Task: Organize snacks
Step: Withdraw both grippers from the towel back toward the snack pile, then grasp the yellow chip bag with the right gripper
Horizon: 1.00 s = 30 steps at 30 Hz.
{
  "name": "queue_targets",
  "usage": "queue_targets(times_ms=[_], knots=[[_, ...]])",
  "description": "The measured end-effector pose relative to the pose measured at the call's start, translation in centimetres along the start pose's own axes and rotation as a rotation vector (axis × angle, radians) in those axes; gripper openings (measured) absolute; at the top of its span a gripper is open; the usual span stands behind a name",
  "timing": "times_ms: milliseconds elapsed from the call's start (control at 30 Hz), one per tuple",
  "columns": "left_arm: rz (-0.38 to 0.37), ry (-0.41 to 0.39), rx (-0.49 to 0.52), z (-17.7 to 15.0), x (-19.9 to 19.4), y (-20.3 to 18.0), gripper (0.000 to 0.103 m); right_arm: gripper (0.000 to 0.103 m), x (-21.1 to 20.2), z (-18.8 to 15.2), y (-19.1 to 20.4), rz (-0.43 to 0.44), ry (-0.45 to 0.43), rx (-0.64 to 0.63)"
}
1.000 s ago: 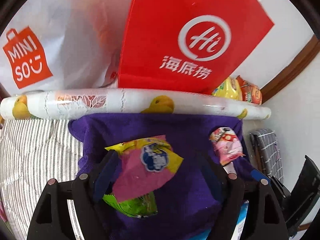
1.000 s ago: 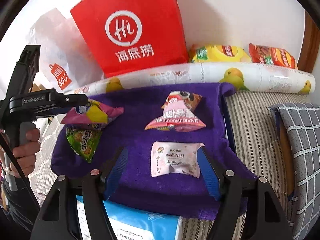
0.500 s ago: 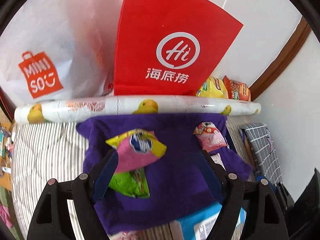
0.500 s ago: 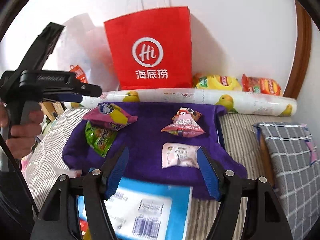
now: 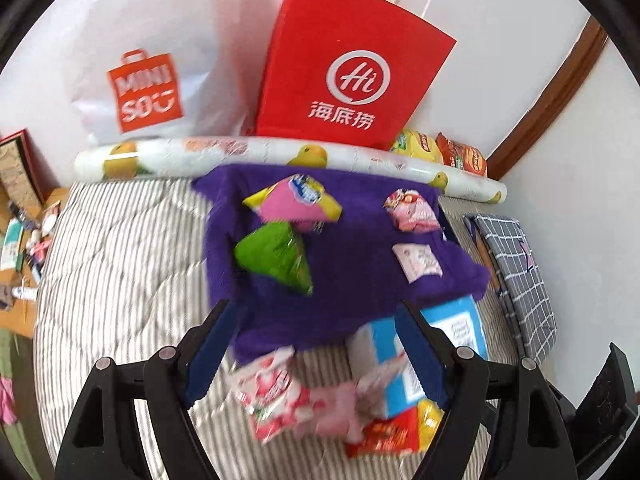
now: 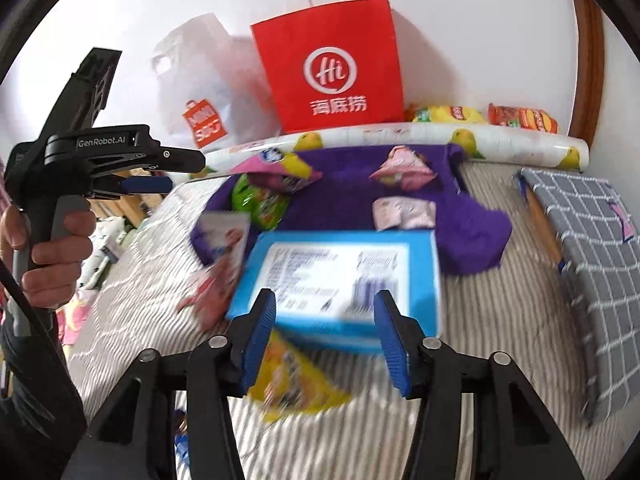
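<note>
- Left wrist view, far left: a striped bed cover [image 5: 120,264] carries everything; behind it, against the wall, stand a white shopping bag [image 5: 148,60] and a red paper bag [image 5: 352,68], with a duck-print roll [image 5: 280,156] lying in front of them.
- Centre: a purple towel [image 5: 352,280] holds a pink-and-yellow snack packet [image 5: 294,204] overlapping a green snack packet [image 5: 276,256]; further right on it lie a pink packet [image 5: 412,212] and a small white packet [image 5: 418,262], apart from each other.
- Near edge: the left claw [image 5: 316,354] hangs over the bed with its jaws wide apart and nothing between the pads; below it sit a blurred pink strawberry packet [image 5: 276,396], a blue box [image 5: 400,360] and a red-and-yellow packet [image 5: 396,432].
- Right: a grey checked cushion [image 5: 516,280].
- Right wrist view, left: a hand [image 6: 56,260] grips the handle of the other claw.
- Middle: the right claw [image 6: 324,336] has just been closing, its jaws part-way together with nothing pressed between the pads; the blue box [image 6: 340,276] lies beyond them, a yellow packet [image 6: 292,384] beneath.
- Right, by the wall: two more snack bags [image 6: 484,116] behind the roll.
</note>
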<state>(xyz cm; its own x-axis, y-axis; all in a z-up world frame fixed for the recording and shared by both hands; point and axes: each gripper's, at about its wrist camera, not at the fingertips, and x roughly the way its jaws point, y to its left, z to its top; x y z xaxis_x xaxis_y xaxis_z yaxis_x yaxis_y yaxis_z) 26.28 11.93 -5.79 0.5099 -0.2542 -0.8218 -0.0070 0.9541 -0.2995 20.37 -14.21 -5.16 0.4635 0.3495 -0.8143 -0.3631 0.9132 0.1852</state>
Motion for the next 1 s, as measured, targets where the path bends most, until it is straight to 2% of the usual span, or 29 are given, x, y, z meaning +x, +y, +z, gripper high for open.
queue_targets(times_ms=[67, 267, 367, 467, 600, 833, 1000], knots=[[-0.002, -0.006, -0.009, -1.2, -0.7, 0.6, 0.080, 0.067, -0.7, -1.2, 0.7, 0.016, -0.011, -0.017], [-0.012, 0.007, -0.020, -4.2, -0.8, 1.6, 0.080, 0.074, -0.6, -4.1, 2.5, 0.021, 0.008, -0.092], [-0.012, 0.018, -0.024, -5.6, -0.6, 2.1, 0.080, 0.074, 1.0, -6.0, 3.2, -0.052, 0.040, -0.144], [-0.001, 0.027, -0.022, -6.8, -0.5, 2.7, 0.080, 0.074, 2.2, -7.0, 3.4, -0.080, 0.057, -0.170], [0.042, -0.005, -0.026, -7.8, -1.1, 3.9, 0.080, 0.074, 3.0, -7.1, 3.5, -0.103, 0.043, -0.176], [0.045, -0.016, -0.078, -9.3, -1.8, 6.0, 0.080, 0.073, 5.1, -7.2, 4.2, -0.161, 0.069, -0.245], [0.041, -0.008, -0.101, -10.0, -1.5, 6.3, 0.080, 0.065, 5.2, -6.9, 3.8, -0.138, 0.071, -0.230]])
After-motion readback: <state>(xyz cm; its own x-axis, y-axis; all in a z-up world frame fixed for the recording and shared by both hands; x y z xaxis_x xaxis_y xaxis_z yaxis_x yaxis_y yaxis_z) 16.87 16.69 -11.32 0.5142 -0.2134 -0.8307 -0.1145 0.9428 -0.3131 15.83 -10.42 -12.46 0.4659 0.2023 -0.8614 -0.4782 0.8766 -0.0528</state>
